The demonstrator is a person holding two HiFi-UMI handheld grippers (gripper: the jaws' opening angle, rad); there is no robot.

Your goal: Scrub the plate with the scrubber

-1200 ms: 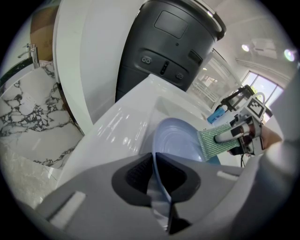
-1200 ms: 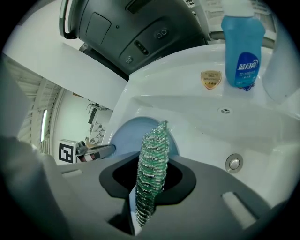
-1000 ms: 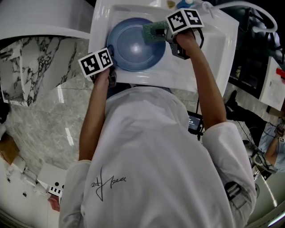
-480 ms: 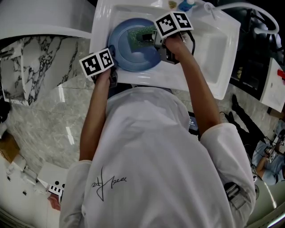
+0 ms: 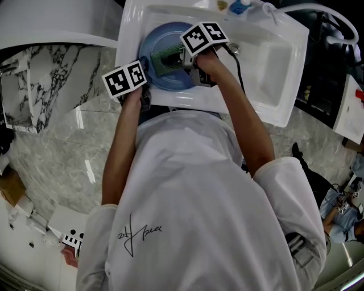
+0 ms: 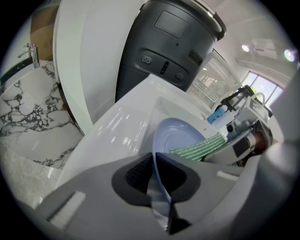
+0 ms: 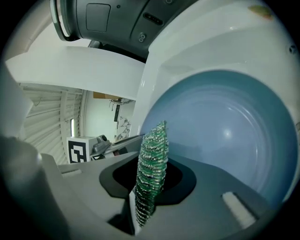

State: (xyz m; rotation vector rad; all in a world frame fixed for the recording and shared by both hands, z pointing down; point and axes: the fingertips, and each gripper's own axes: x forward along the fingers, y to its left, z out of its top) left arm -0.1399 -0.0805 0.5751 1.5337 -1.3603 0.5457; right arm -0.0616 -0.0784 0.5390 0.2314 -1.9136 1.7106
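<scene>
Head view: a person in a white shirt leans over a white sink, a hand-held gripper in each hand. A blue plate sits tilted in the sink's left end. The left hand-held gripper is at the sink's near-left corner, its jaws partly closed and clamped on the plate's rim. The left gripper view shows that thin rim running upright between the pads.

The right hand-held gripper reaches over the sink's near edge, its jaws pinched tight on a green mesh scrubber. The scrubber lies against the plate's inner face, over the left half of the sink. In the right gripper view the scrubber stands on edge between the jaws, with the plate's bowl filling the sink behind it.

A blue-capped bottle stands on the sink's far rim. A dark grey rounded unit rises beyond the sink's far side, and grey marbled floor spreads to the sink's left.
</scene>
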